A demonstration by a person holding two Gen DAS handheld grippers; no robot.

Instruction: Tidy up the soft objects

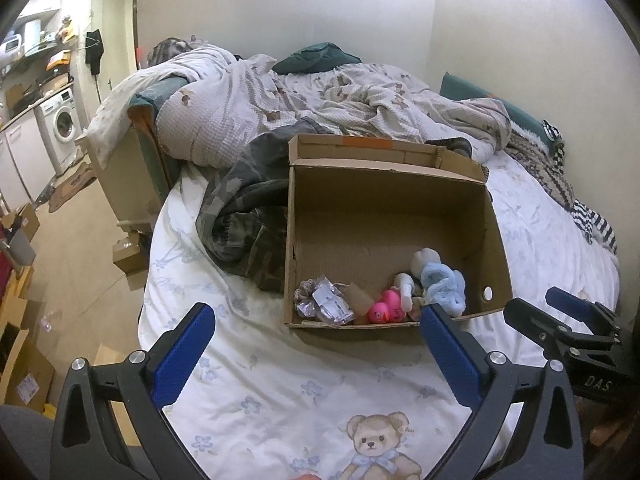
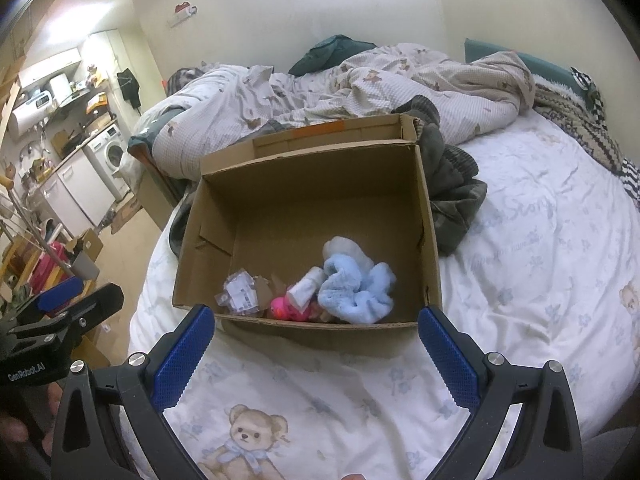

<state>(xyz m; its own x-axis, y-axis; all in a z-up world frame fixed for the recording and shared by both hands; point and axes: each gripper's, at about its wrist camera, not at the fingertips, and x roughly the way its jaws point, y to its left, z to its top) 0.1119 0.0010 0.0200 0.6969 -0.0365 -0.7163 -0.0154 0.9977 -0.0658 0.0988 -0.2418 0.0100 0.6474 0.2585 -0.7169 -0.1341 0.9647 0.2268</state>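
An open cardboard box [image 1: 492,216] [image 2: 430,216] sits on the bed. In its near end lie a light-blue fluffy cloth [image 1: 444,286] [image 2: 356,292], a white soft item [image 1: 426,260] [image 2: 344,248], pink rubber ducks [image 1: 386,308] [image 2: 286,308], a white tube [image 2: 306,288] and a clear plastic packet [image 1: 328,304] [image 2: 240,292]. My left gripper [image 1: 318,320] is open and empty, above the sheet just before the box's near wall. My right gripper [image 2: 316,322] is open and empty, also just before the box. Each also shows in the other's view: the right [image 1: 560,312], the left [image 2: 80,296].
A dark camouflage garment [image 1: 244,216] [image 2: 452,196] lies beside the box. A rumpled bear-print duvet [image 1: 320,96] [image 2: 360,80] and a patterned blanket [image 1: 552,176] cover the far bed. The bed's left edge drops to a floor with boxes [image 1: 24,376] and a washing machine [image 1: 60,124].
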